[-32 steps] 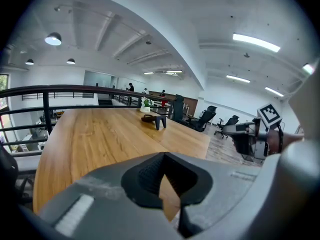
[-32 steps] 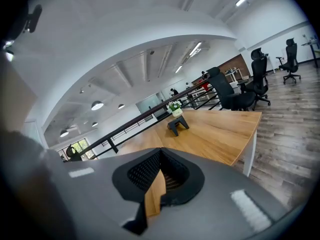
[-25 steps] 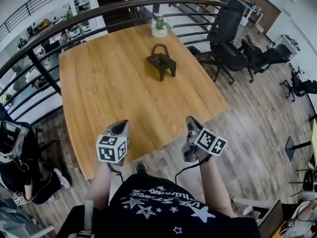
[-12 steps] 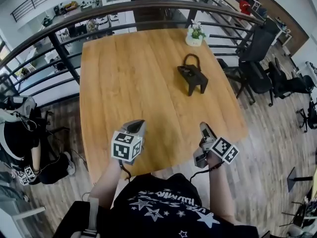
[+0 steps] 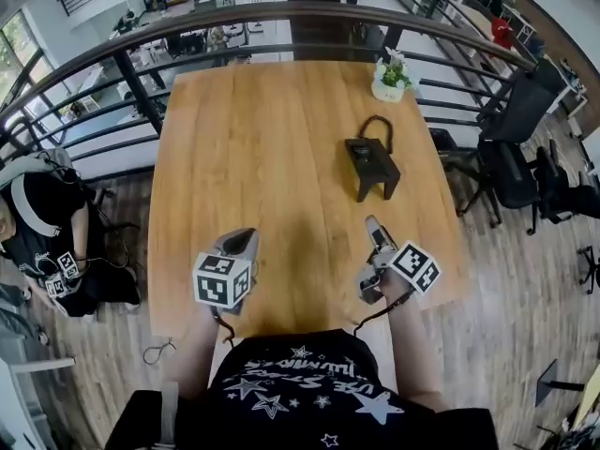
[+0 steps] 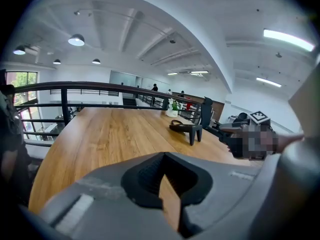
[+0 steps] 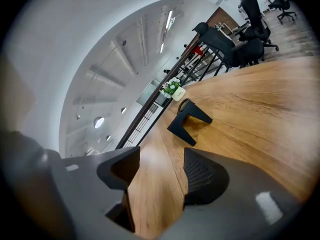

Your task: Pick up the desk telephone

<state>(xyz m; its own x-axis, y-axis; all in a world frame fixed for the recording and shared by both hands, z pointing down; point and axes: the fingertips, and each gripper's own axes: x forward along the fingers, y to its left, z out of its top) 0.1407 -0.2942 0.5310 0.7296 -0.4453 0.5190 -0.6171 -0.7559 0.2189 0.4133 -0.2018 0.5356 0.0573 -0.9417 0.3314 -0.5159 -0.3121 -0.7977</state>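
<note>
1. Since the earlier frame we see both grippers carried forward from in front of the table to above its near edge. The right gripper [image 5: 373,225], which was closed then, has just been opening its jaws. The desk telephone [image 5: 372,164] keeps its spot beside the plant.
2. The desk telephone, dark with a looped handle at its far end, stands on the wooden table [image 5: 253,148] towards the far right part, apart from both grippers.
3. In its own view the right gripper [image 7: 162,156] has its jaws wide apart with only bare tabletop between them; the desk telephone [image 7: 187,119] lies ahead of them, untouched.
4. The left gripper [image 5: 246,239] hangs over the near left part of the table. In its own view [image 6: 161,156] we see the jaw tips meeting and gripping nothing, with the desk telephone [image 6: 187,129] well ahead to the right.
5. A small potted plant [image 5: 390,75] sits at the far right corner of the table, just beyond the telephone.
6. A dark curved railing [image 5: 281,9] runs behind the table, and office chairs [image 5: 516,148] stand to its right.
</note>
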